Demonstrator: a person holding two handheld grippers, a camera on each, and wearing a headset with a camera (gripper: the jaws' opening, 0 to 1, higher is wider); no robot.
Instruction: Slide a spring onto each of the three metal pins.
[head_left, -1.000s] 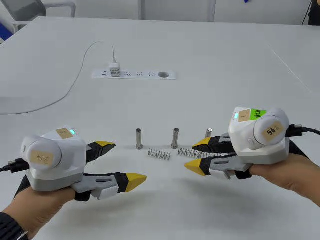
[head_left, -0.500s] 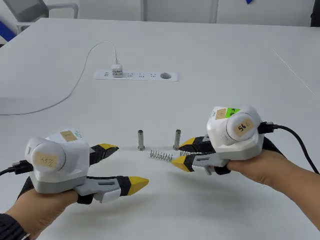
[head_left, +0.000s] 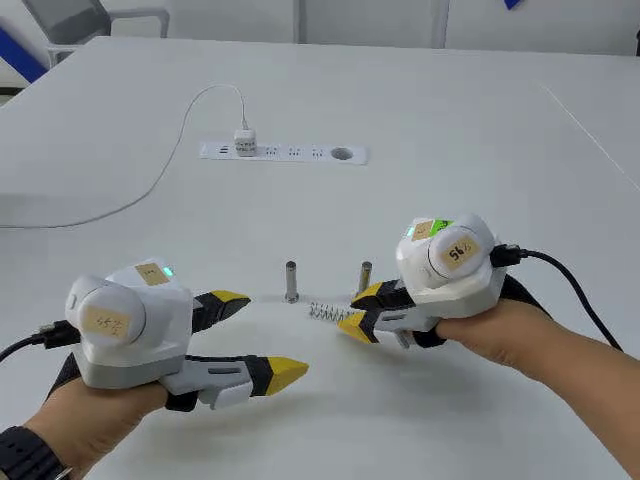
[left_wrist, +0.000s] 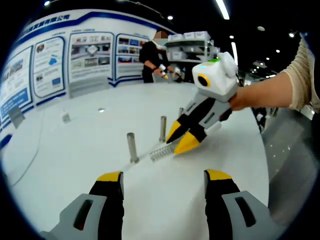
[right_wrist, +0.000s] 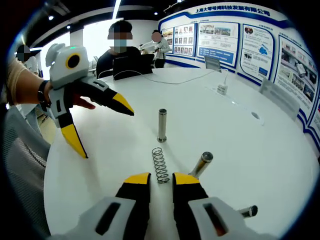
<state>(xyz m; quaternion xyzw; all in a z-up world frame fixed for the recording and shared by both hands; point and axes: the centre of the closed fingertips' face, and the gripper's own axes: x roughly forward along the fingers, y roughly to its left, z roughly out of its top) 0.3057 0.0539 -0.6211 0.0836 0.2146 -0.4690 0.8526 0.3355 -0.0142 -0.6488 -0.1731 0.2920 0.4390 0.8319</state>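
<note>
Two upright metal pins (head_left: 291, 281) (head_left: 366, 275) stand mid-table; the right gripper view shows all three (right_wrist: 162, 125) (right_wrist: 201, 165) (right_wrist: 247, 211). A small spring (head_left: 322, 312) lies flat just in front of them. My right gripper (head_left: 357, 309) is low over the table, its jaws only narrowly apart on either side of the spring's near end (right_wrist: 160, 167), with a slight gap each side. My left gripper (head_left: 262, 335) hovers to the left, wide open with nothing in it (left_wrist: 164, 176), and faces the spring (left_wrist: 161, 151) and the right gripper (left_wrist: 181, 140).
A white power strip (head_left: 283, 153) with a plugged-in charger (head_left: 245, 138) lies farther back, its cable curving off left. People sit at the table's far side in the right gripper view. Bare white tabletop surrounds the pins.
My right gripper has slid left along the table past the right-hand pin and a second spring, up to the left spring, and its jaws have narrowed. The left gripper has hardly moved.
</note>
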